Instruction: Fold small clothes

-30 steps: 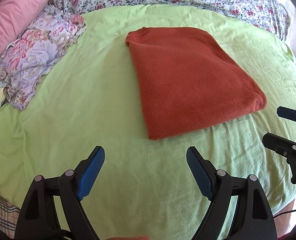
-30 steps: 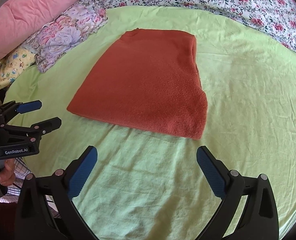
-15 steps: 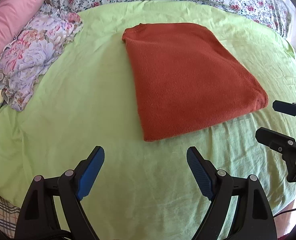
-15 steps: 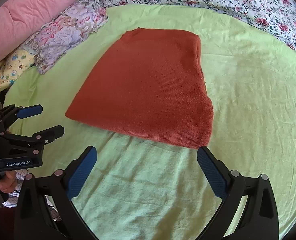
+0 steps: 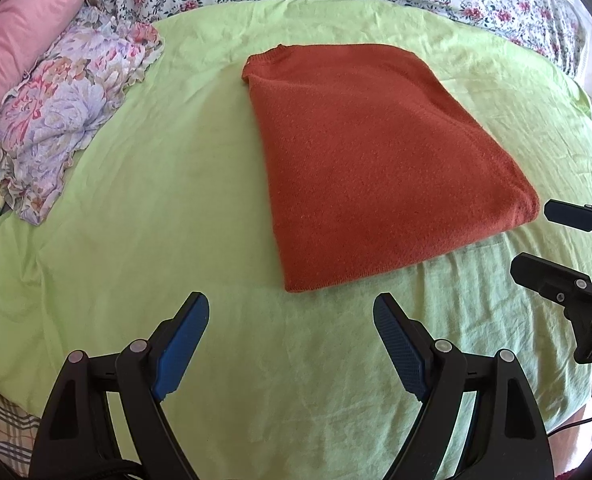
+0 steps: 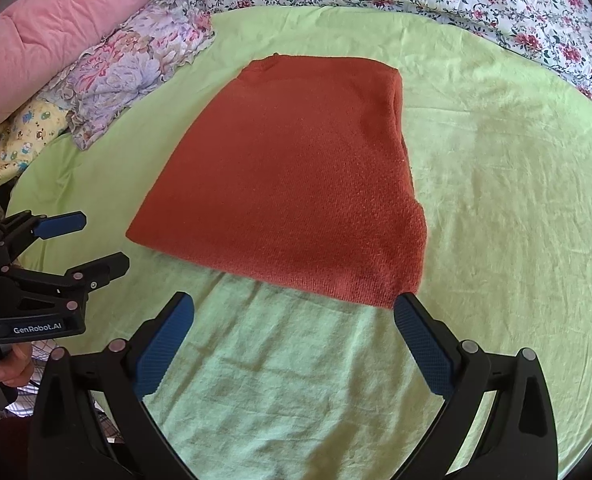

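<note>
Sweater [image 5: 376, 160], rust-red knit, lies folded into a flat rectangle in the middle of the left wrist view, on the green sheet [image 5: 155, 200], neck rib at its upper left corner. Left gripper [image 5: 291, 320] sits at the bottom of the frame, jaws spread wide and empty, blue pads [image 5: 183, 340] clear of the cloth, the sweater's near corner just beyond the gap between them. Right gripper [image 5: 536, 240] shows at the right edge, also spread, just beside the sweater's lower right corner; I cannot tell whether it touches. Purple floral cloth [image 5: 67, 120] and pink pillow [image 5: 23, 20] sit at upper left, well apart from the sweater. Right wrist view: sweater [image 6: 296, 172] fills the centre; its near right corner lies just at the right finger tip of the right gripper [image 6: 293, 312], whose jaws stand wide apart, holding nothing. The right-hand edge looks thick and rounded, so I judge it a fold with several layers. Left gripper [image 6: 91, 240] at the left edge, likewise spread and empty, a hand [image 6: 7, 364] below it. Handling, as judgement: soft, limp, light but bulky knit; rough surface should grip well on the pads; layers may slide apart. Best hold: the two near corners, pinching all layers together, to carry the near edge toward the neck.
</note>
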